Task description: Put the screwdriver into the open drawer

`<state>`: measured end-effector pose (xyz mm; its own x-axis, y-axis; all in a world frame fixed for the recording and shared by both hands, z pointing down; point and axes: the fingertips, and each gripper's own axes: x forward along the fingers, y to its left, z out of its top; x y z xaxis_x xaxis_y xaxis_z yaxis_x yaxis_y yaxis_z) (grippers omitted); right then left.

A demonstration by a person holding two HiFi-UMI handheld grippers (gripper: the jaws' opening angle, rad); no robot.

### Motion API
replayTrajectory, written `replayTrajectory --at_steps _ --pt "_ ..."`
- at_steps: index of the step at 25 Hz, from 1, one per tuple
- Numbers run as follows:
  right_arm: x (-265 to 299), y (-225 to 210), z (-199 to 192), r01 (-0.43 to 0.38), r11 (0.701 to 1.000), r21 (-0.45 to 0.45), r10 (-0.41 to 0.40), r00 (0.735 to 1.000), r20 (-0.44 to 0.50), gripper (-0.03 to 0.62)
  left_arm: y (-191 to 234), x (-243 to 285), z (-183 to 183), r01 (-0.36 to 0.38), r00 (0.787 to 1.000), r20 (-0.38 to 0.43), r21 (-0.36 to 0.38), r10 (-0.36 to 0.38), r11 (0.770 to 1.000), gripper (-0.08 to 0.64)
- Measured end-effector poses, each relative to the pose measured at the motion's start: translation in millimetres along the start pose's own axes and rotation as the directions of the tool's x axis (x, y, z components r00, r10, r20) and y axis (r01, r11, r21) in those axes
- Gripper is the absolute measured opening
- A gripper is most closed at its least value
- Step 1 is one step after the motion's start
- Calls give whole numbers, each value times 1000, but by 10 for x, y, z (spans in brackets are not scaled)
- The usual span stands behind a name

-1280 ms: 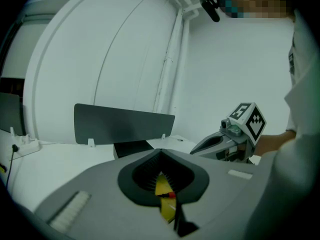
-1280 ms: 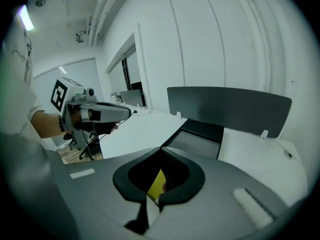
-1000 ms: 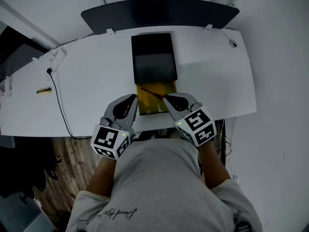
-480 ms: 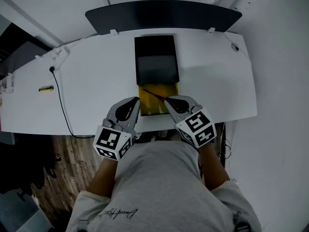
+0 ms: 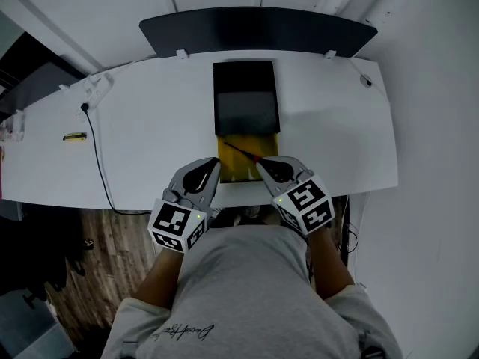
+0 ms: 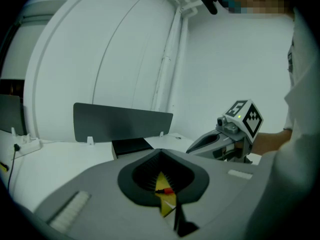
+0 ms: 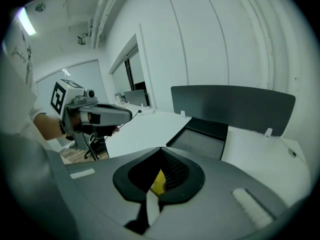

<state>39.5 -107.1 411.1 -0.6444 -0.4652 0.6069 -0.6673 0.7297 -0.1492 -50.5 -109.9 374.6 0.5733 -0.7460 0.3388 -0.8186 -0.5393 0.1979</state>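
Observation:
The yellow open drawer (image 5: 233, 172) sticks out from under a black box (image 5: 245, 99) at the table's near edge. A thin screwdriver (image 5: 241, 151) with a red handle lies slantwise over the drawer. Its red end is right by the tip of my right gripper (image 5: 261, 163), whose jaws are shut. I cannot tell whether they touch. My left gripper (image 5: 216, 163), also shut, rests at the drawer's left front corner. In the left gripper view the screwdriver (image 6: 165, 190) shows through the gap in the left gripper (image 6: 161, 152), against the yellow. In the right gripper view the right gripper (image 7: 160, 150) hides it.
A dark panel (image 5: 258, 28) stands along the back of the white table (image 5: 150, 126). On the left run a black cable (image 5: 93, 148) and a power strip (image 5: 93, 88), with a small yellow object (image 5: 72, 136). The person's body is close behind the drawer.
Only the head camera has shifted slightly. Both grippers and the screwdriver keep their places relative to the drawer.

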Motion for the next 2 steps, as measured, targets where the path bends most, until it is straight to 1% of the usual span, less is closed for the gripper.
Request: replayTrajectory --at_steps 2 --pt "-1 12 -6 -1 1000 0 1 1000 -1 12 -2 -11 -6 1 1000 -1 0 -1 1000 0"
